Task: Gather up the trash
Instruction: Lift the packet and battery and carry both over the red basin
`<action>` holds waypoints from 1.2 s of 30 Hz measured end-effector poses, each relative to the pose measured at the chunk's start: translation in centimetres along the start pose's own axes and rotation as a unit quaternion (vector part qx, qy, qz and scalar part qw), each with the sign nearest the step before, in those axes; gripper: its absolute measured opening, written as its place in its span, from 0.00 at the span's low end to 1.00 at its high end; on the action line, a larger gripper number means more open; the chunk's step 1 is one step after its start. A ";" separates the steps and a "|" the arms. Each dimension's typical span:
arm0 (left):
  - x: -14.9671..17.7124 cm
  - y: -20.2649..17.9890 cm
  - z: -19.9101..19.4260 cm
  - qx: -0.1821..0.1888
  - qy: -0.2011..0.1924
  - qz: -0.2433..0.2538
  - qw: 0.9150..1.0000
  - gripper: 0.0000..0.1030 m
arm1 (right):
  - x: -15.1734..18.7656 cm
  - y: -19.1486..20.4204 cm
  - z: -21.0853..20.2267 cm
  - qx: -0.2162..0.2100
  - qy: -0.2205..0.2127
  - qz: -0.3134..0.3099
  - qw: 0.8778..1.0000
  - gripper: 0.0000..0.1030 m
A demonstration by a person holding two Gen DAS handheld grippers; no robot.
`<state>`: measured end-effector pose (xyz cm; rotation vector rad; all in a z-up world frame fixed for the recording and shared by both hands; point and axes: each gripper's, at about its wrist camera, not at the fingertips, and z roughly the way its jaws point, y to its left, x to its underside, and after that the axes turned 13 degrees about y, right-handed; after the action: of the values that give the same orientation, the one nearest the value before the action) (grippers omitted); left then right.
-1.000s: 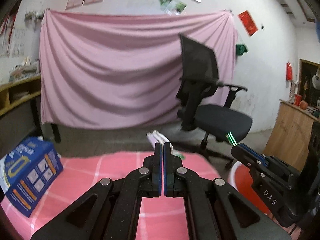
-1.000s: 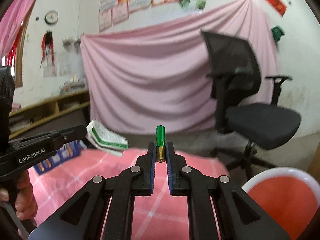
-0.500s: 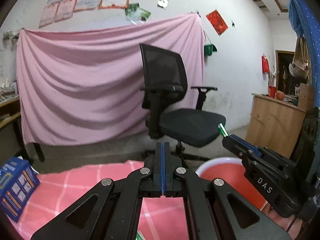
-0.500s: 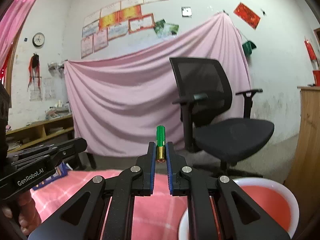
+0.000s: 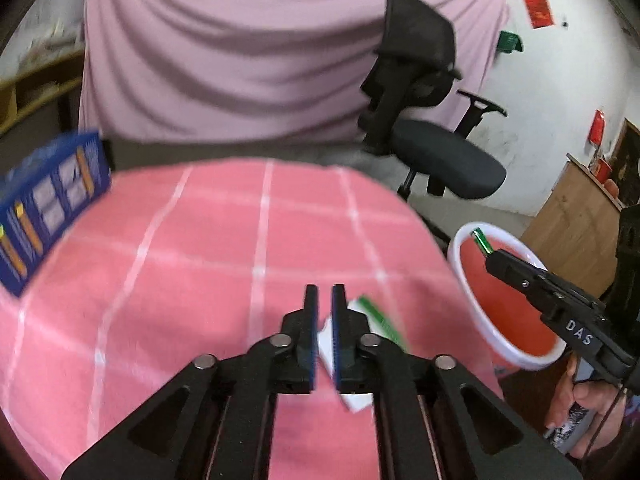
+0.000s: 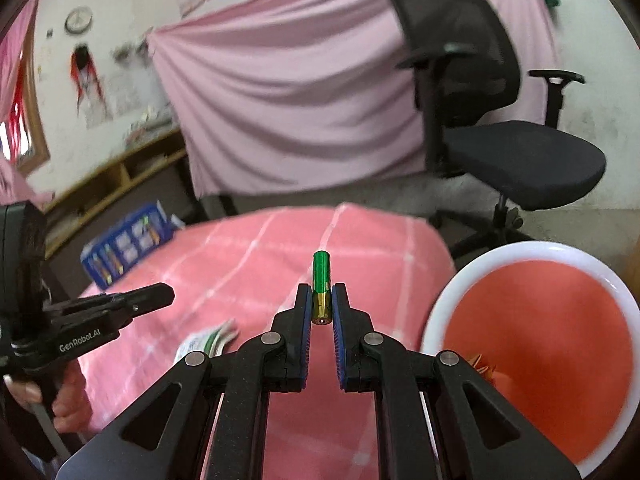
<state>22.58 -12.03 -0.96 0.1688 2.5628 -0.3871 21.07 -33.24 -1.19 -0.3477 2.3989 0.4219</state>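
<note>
Green-gold battery sitting pinched in right gripper; left gripper, jaws just parting, empty over flat white-green wrapper; orange scraps showing only in right view's bin.

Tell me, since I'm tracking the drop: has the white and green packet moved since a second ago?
Yes. The white and green packet, earlier clamped in the left gripper above the pink tablecloth, now lies on it beneath the jaws, which have just been opening.

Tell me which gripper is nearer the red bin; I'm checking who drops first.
Right. The right gripper, shut on a green battery, sits beside the red bin's rim. The left gripper hangs farther off over the pink cloth, above a paper packet.
</note>
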 end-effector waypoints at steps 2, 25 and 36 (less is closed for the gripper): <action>0.3 0.4 0.2 0.008 0.016 -0.006 1.000 0.25 | 0.3 0.5 0.9 0.000 0.016 -0.006 1.000 0.08; 0.9 -0.5 0.4 0.095 0.088 -0.026 0.991 0.11 | 0.9 -0.2 3.3 0.007 0.070 -0.007 0.998 0.08; 0.5 -2.5 -1.0 0.028 0.024 0.029 0.999 0.05 | 1.0 -0.2 4.4 0.007 0.100 -0.017 0.995 0.08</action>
<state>21.23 -14.06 0.20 0.2766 2.5889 -0.4381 22.87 -31.85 -5.09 -0.4413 2.5844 0.3712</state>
